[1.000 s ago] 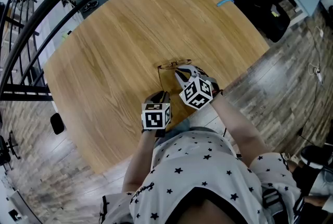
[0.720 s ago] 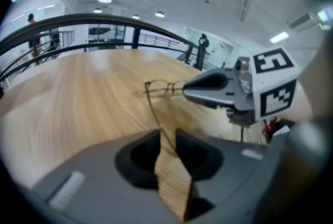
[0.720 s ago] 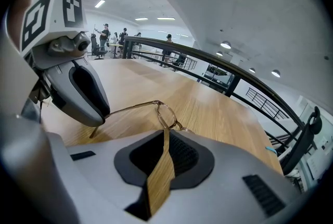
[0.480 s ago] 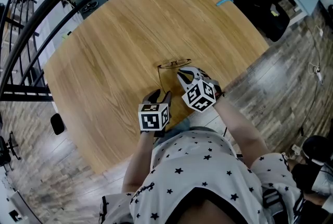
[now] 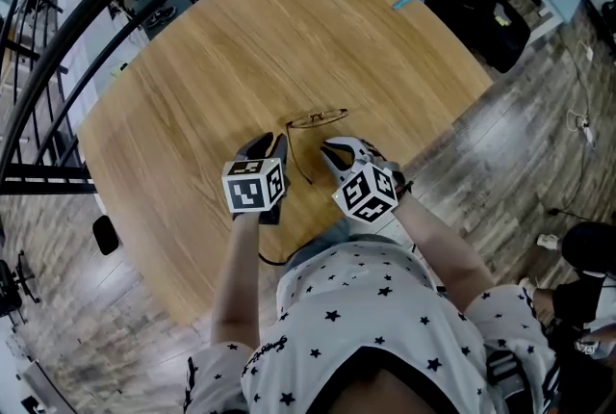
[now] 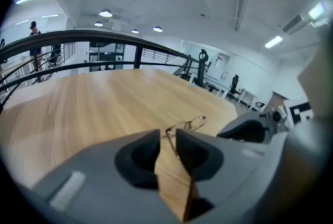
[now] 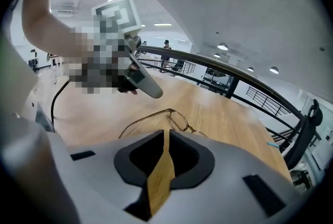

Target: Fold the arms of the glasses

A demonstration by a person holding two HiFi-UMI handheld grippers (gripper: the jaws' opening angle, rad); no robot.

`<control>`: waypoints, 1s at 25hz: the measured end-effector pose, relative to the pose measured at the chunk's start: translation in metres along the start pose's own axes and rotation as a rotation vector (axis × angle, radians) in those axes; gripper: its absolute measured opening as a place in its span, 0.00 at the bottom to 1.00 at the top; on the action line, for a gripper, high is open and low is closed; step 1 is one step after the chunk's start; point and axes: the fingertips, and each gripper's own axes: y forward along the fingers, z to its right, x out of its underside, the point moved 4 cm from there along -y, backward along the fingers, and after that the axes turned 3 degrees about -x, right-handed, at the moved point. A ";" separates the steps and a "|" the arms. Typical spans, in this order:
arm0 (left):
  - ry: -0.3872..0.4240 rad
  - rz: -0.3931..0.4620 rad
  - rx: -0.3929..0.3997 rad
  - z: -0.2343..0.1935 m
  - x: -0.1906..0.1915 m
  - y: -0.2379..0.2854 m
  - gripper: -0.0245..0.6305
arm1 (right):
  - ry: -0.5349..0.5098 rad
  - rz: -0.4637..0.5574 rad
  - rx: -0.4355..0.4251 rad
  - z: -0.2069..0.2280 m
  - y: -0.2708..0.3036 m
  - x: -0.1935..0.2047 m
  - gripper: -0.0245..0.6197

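1. The left gripper [image 5: 270, 144], grey-jawed and carrying a black-and-white marker cube, sits left of centre in the head view. Its jaws are closing, with a clear gap between them. Its own view shows one thin arm of the glasses in line with that gap, and the pads are not pressing on it.
2. The right gripper [image 5: 333, 150], just right of centre, has its jaws drawn nearly together on nothing. Only a hairline slit of table wood shows between them, and the glasses lie just past the tips.
3. The thin, gold-toned, wire-framed glasses [image 5: 318, 118] lie on the light wooden table with rounded corners [image 5: 192, 85]. They sit in the middle of the head view, just above both grippers.
4. Progress, as I judge it: the arm at the left end of the lenses stretches down toward the bottom of the picture, so it is not yet folded. Folding it looks like the step in hand.
5. No view shows the other arm clearly. It may lie folded behind the lenses or be hidden behind the right gripper, so the task is at most half done.
6. The wire is fine and blurred in the left gripper view. I cannot tell whether it lies between the pads or just beyond the tips.
7. The person's star-printed shirt [image 5: 366, 306] covers the near table edge at the bottom of the head view.
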 end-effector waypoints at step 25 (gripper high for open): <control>0.289 -0.189 0.114 0.006 -0.020 0.057 0.07 | 0.066 -0.055 -0.221 -0.069 0.018 -0.002 0.19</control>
